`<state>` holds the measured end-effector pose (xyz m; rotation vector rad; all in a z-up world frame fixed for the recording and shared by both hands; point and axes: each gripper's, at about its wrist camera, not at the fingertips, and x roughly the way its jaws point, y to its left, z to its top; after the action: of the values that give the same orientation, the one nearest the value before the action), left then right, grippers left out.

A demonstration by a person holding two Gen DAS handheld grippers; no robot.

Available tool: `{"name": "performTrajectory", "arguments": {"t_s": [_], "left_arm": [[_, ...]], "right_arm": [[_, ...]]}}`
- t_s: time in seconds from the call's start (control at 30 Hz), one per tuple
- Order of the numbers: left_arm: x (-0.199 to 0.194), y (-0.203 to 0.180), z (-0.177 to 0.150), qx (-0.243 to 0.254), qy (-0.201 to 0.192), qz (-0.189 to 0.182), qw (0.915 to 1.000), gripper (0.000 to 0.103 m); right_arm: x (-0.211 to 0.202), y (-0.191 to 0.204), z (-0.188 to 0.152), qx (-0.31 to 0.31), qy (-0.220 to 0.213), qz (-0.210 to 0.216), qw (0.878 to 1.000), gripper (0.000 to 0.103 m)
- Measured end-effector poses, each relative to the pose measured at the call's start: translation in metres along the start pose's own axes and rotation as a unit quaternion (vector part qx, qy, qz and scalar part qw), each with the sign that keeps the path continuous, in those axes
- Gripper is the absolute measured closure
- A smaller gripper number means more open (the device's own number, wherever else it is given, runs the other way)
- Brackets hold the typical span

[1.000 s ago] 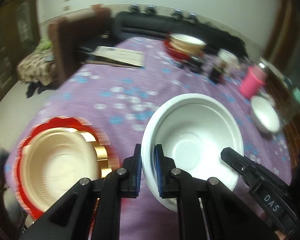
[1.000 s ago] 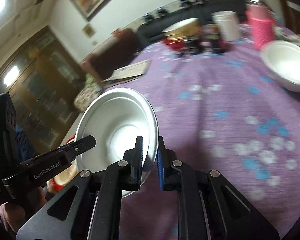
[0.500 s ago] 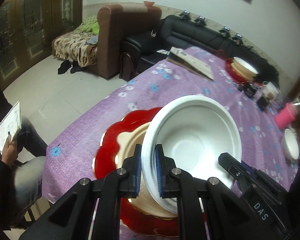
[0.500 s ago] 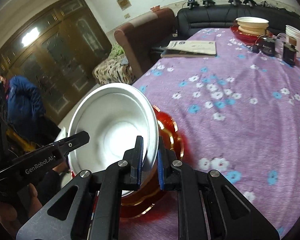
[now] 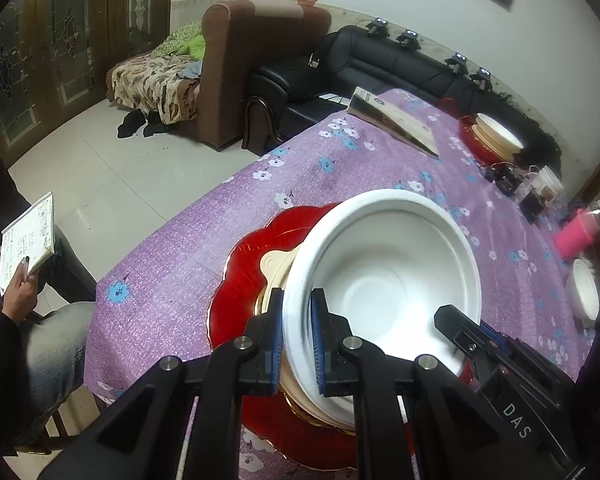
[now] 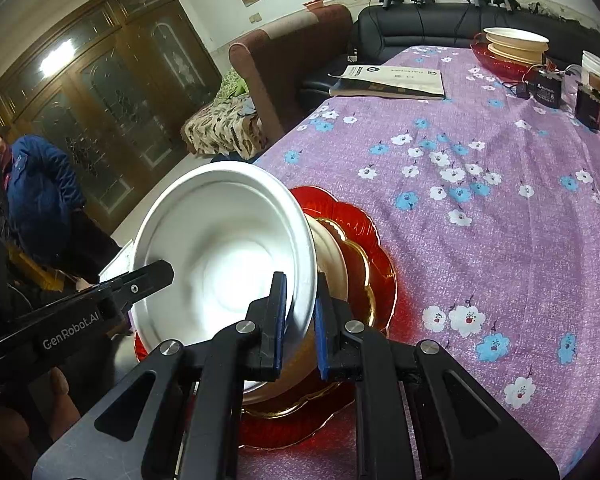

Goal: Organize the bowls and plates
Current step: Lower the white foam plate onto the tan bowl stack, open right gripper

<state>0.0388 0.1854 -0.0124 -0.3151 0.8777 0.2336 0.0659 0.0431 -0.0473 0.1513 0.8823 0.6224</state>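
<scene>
Both grippers hold one white bowl (image 5: 384, 276) by opposite sides of its rim. My left gripper (image 5: 296, 340) is shut on its near-left rim. My right gripper (image 6: 300, 320) is shut on the bowl (image 6: 224, 264) at its right rim. The bowl sits in or just above a cream bowl (image 6: 332, 256) that rests on a red scalloped plate (image 5: 256, 256) near the table corner; the plate also shows in the right wrist view (image 6: 364, 248). Contact with the cream bowl is hidden.
The purple floral tablecloth (image 6: 480, 184) covers the table. Far end: a second red plate with cream bowls (image 6: 508, 50), a booklet (image 6: 396, 80), small black devices (image 6: 544, 90), a white cup (image 6: 598, 72). A pink cup (image 5: 578, 234) and another white bowl (image 5: 586, 294) stand right. People stand and sit left of the table.
Both grippers carried the white bowl from over the middle of the table to over the red plate at the corner, then lowered it toward the cream bowl.
</scene>
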Motion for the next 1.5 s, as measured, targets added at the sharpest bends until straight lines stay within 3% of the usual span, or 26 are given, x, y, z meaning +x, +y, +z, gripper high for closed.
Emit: {"name": "performTrajectory", "arguments": {"t_s": [0.7, 0.87, 0.9, 0.93, 1.0, 1.03, 1.13, 1.5], "left_arm": [[0.004, 0.002, -0.004, 0.004, 0.007, 0.009, 0.9999, 0.092], [-0.002, 0.006, -0.003, -0.001, -0.006, 0.024, 0.9997, 0.088], [-0.005, 0.007, -0.002, -0.002, -0.016, 0.037, 0.9992, 0.083], [-0.009, 0.009, -0.001, -0.003, -0.028, 0.045, 0.9986, 0.069], [-0.018, 0.012, 0.001, -0.007, -0.049, 0.053, 0.9973, 0.053], [-0.023, 0.013, 0.002, -0.01, -0.064, 0.057, 0.9963, 0.051], [-0.032, 0.014, 0.004, -0.008, -0.082, 0.058, 0.9949, 0.048], [-0.031, 0.0, 0.005, 0.002, -0.083, 0.068, 0.9943, 0.048]], "right_arm": [[0.009, -0.005, 0.003, 0.006, 0.009, 0.006, 1.0, 0.09], [0.007, -0.005, 0.003, 0.003, 0.002, 0.014, 1.0, 0.09], [0.003, -0.005, 0.002, 0.001, -0.008, 0.016, 1.0, 0.088], [-0.001, -0.005, 0.002, -0.003, -0.02, 0.009, 1.0, 0.088], [-0.007, -0.005, 0.002, -0.011, -0.037, 0.008, 0.999, 0.088], [-0.01, -0.008, 0.002, -0.009, -0.042, 0.014, 0.999, 0.088], [-0.017, -0.017, 0.003, 0.005, -0.058, 0.008, 0.998, 0.088], [-0.019, -0.053, 0.004, 0.052, -0.063, 0.005, 0.997, 0.088]]}}
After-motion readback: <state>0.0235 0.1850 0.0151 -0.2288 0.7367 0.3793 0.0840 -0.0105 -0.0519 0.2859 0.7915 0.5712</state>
